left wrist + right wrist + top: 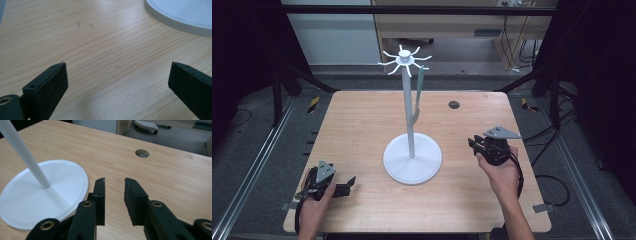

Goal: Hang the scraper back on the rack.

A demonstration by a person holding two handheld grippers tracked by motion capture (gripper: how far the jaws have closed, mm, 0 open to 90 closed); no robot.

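Note:
A white stand [408, 110] with a round base [412, 159] rises from the middle of the wooden table, with a ring of hooks [404, 59] at its top. A pale green utensil [418, 95] hangs from one hook beside the pole. My left gripper [351, 184] lies low at the front left, open wide over bare wood [117, 67], with the base's rim [180, 17] ahead of it. My right gripper [473, 145] is right of the base; its jaws [114, 180] stand a narrow gap apart with nothing between them. The pole [25, 155] and base [37, 195] lie to its left.
The wooden table [362, 120] has a round cable hole [454, 104] at the back right, also seen ahead of the right gripper as the hole [142, 153]. Black frame bars and floor rails surround the table. A cabinet stands behind.

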